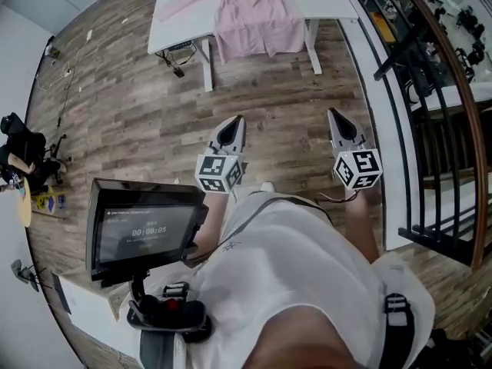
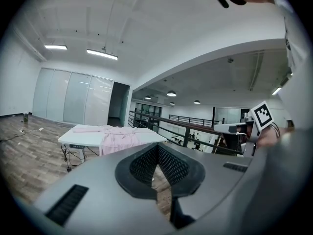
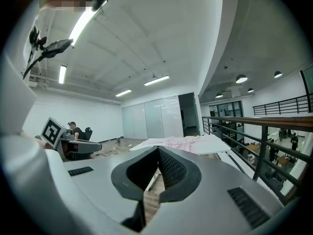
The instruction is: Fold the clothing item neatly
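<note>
Evidently, step in hand: the approach. I judge that no fold has been started, since the person stands on the wooden floor point(image 1: 138, 121) well short of the work.
Clothing item: a pink garment point(image 1: 250, 14) lies spread on the white table point(image 1: 175, 23) at the far side of the room. Part of it hangs over the table's near edge and a sleeve stretches away to the left. Nothing touches it.
Next move calls for: closing the gap to the table, then parting both sets of jaws. After that, each tool likely needs its own edge or sleeve of the cloth, so that a fold can be carried across evenly.
Left gripper point(image 1: 237, 121): its jaws are pressed together with nothing between them. Its own view shows only floor past the ribbed pads, with the table and garment far ahead and a little to the left.
Right gripper point(image 1: 335, 118): likewise closed tight and empty. Its view shows the garment far ahead over the jaws and a dark railing point(image 1: 430, 91) just to the right.
Pose of the hands: both tools are held side by side in front of the body, well apart from each other. They point toward the table nearly level, tips only slightly down, with the marker cubes turned up toward the head camera.
</note>
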Available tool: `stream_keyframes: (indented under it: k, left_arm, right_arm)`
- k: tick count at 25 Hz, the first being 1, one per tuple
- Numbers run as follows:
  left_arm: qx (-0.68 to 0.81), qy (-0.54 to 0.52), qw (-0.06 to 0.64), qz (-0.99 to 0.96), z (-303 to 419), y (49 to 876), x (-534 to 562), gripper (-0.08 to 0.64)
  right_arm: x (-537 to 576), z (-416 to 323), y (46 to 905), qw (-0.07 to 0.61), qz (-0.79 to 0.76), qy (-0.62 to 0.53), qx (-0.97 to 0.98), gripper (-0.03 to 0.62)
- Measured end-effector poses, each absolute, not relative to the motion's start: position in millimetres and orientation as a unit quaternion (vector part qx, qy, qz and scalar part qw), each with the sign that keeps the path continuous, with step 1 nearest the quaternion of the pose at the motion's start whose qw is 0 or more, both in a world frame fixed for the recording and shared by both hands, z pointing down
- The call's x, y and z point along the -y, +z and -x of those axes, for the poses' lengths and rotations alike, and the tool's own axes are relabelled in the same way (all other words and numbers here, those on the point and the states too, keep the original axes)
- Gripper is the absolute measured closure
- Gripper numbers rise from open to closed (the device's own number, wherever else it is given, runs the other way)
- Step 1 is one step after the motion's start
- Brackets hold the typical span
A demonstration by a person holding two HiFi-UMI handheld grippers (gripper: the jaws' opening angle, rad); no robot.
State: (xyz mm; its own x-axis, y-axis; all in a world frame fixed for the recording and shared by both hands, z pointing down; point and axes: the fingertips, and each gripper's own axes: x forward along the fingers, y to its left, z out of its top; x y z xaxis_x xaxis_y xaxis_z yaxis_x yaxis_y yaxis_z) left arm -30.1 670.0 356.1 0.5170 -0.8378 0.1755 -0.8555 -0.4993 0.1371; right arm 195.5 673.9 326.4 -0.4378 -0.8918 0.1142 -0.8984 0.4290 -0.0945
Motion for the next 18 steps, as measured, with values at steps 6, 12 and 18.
stream_keyframes:
  k: [6, 12, 18]
  left_arm:
    - [0.487, 0.042, 0.109, -0.865, 54, 360, -636, 0.557]
    - [0.485, 0.042, 0.11, -0.867, 76, 362, -599, 0.557]
    - [0.475, 0.042, 0.107, -0.872, 76, 364, -563, 0.557]
  right_arm:
    - [-633, -169, 324, 0.025, -0.528, 0.068, 0.846, 0.591]
    - [-592, -143, 323, 0.027, -0.525, 0.063, 0.848, 0.591]
    - [-556, -137, 323, 0.022, -0.528, 0.063, 0.846, 0.591]
